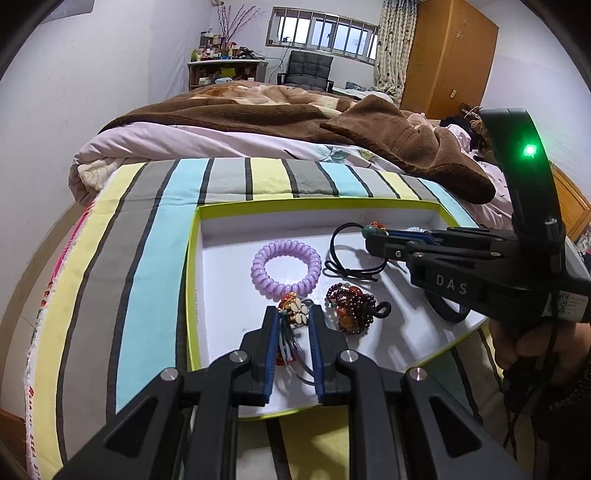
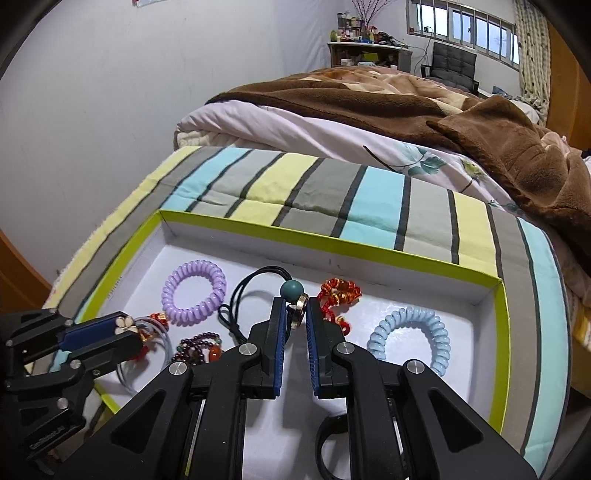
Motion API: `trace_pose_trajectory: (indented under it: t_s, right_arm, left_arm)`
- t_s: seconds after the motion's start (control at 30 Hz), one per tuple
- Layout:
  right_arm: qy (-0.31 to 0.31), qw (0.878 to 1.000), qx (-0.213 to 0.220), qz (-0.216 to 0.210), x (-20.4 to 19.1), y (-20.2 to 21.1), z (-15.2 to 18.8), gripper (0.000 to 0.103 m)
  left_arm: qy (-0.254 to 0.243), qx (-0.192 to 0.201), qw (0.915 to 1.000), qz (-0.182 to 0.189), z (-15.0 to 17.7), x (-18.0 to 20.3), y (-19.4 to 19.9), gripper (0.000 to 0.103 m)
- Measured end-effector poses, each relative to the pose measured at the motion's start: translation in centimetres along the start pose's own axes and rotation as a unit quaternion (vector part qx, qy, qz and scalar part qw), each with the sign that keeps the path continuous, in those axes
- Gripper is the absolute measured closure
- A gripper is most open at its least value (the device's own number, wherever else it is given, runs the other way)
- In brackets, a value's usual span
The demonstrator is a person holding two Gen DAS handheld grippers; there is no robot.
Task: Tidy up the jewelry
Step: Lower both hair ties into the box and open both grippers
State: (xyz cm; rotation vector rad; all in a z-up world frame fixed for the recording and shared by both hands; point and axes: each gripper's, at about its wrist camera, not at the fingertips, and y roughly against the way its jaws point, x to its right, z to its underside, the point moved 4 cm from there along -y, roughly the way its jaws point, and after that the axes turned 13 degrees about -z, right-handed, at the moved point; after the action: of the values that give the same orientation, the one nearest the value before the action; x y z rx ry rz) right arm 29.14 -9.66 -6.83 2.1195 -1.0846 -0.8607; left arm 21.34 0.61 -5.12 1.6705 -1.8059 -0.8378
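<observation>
Striped bedding [image 2: 325, 192] carries a white tray [image 2: 480, 295] for sorting. Left gripper [image 1: 292, 325] fingers pinch a flower hair tie [image 1: 295, 312]; right gripper [image 2: 295, 314] fingers clamp a black cord with its green bead [image 2: 291, 290], both just above the tray floor.

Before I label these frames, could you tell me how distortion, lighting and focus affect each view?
Left wrist view: fisheye bends the striped cloth and darkens the corners; the green light on the right gripper flares; the window blows out. Right wrist view: the same bending curves the green-rimmed tray; even light, soft shadows; the purple coil hair tie is sharp.
</observation>
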Motion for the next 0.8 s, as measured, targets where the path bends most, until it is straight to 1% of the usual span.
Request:
trace_pose_trajectory:
  t_s: [0.1, 0.17, 0.27, 0.4, 0.57, 0.8]
  right_arm:
    - [0.001, 1.0, 0.0, 0.0, -0.01, -0.01, 0.07, 0.092]
    - [0.002, 1.0, 0.001, 0.005, 0.03, 0.07, 0.08, 0.091]
    - [0.0, 1.0, 0.003, 0.005, 0.13, 0.24, 0.09, 0.088]
    - [-0.001, 1.0, 0.003, 0.006, 0.16, 0.23, 0.13, 0.088]
    - [-0.005, 1.0, 0.008, 0.003, 0.13, 0.35, 0.03, 0.087]
    - [-0.01, 1.0, 0.015, -0.007, -0.03, 0.97, 0.08, 0.087]
  left_arm:
    - [-0.002, 0.002, 1.0, 0.001, 0.02, 0.04, 0.03, 0.082]
    - [0.0, 0.001, 1.0, 0.003, 0.08, 0.06, 0.04, 0.077]
    - [0.0, 0.001, 1.0, 0.005, 0.1, 0.03, 0.01, 0.077]
    - [-0.001, 0.0, 1.0, 0.006, 0.15, 0.14, 0.02, 0.076]
    - [-0.001, 0.002, 1.0, 0.008, 0.14, 0.21, 0.09, 0.066]
    - [0.003, 0.005, 1.0, 0.008, 0.26, 0.2, 0.55, 0.06]
